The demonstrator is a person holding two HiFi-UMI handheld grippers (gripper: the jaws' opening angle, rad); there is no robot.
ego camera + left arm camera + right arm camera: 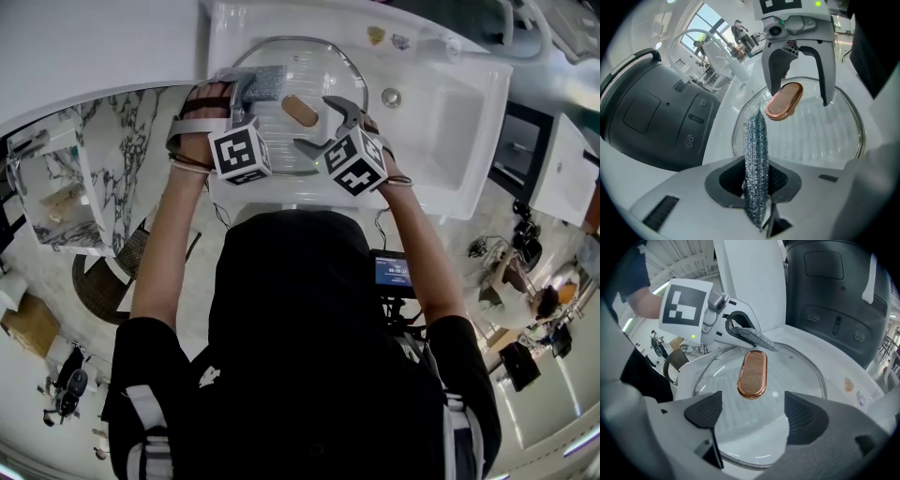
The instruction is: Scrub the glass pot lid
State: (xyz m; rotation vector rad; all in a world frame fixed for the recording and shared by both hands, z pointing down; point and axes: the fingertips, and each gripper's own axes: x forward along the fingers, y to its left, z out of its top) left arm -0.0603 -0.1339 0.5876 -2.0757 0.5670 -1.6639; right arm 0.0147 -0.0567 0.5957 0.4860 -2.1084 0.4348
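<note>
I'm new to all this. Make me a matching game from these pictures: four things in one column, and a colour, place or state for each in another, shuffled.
1. left gripper
2. right gripper
3. lid knob
4. glass pot lid

A. copper-coloured
B. lying in the white sink
C. jaws apart
D. shut on the silvery scrubber

Pairs: 1-D, 2-C, 3-A, 4-B.

Mock kitchen corner in a large bright hall, white moulded sink (464,127) beside a marble-patterned counter (122,178) at left, wicker chair (98,286) on pale floor, dark equipment (66,389) near left, people (525,295) at right, tall windows (701,21) beyond.
</note>
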